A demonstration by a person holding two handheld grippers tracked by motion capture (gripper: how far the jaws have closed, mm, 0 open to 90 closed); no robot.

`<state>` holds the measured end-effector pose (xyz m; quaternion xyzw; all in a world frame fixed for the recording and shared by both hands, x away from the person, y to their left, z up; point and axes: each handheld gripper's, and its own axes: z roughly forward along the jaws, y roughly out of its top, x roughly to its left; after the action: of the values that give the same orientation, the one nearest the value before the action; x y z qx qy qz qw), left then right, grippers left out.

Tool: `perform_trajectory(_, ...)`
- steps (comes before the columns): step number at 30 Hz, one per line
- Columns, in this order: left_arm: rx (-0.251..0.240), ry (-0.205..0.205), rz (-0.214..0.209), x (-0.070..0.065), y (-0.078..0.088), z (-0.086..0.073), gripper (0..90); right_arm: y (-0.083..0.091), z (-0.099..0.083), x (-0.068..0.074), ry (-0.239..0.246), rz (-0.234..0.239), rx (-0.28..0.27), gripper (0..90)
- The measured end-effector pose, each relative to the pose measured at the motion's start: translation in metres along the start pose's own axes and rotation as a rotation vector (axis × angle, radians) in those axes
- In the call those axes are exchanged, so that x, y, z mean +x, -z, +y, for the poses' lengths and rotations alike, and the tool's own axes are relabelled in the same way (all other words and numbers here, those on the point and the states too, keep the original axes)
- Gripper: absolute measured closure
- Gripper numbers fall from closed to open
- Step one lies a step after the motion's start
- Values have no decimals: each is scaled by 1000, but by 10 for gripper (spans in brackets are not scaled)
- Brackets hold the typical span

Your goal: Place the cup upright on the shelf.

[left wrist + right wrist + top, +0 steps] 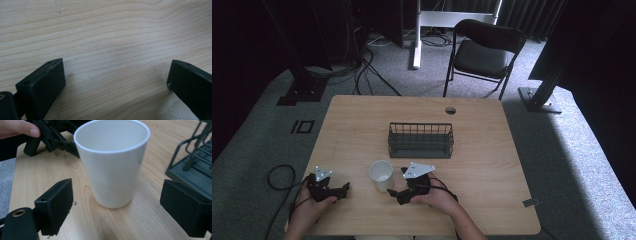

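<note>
I hold my right gripper (116, 202) just on the near side of the white cup (112, 162), jaws spread wide with the cup upright between them and untouched. The cup stands on the wooden table (492, 170), just nearer me than the dark wire basket (421, 140). Left of the cup, my left gripper (116, 75) rests low, jaws wide over bare wood.

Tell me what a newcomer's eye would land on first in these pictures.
First the white cup, upright near the front edge of the wooden table, just ahead of the open jaws of the right hand-held gripper, not yet held. Behind it, toward the table's middle, sits a dark wire basket. The left hand-held gripper rests open at the front left, nothing between its jaws.
</note>
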<state>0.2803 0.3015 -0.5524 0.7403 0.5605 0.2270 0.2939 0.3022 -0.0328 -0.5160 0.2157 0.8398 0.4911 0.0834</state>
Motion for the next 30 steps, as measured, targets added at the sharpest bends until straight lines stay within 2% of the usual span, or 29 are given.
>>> perform_trajectory(8,0,1,0,0,0,0,22,-13,4,3,27,3,-6,112)
perform_trajectory(11,0,0,0,0,0,0,22,-18,9,2,19,6,-27,111)
perform_trajectory(19,0,0,0,0,0,0,22,-29,18,6,38,23,-51,112)
perform_trajectory(27,0,0,0,0,0,0,22,-38,19,5,53,17,-55,112)
perform_trajectory(30,0,0,0,0,0,0,22,-39,20,5,54,3,-63,151)
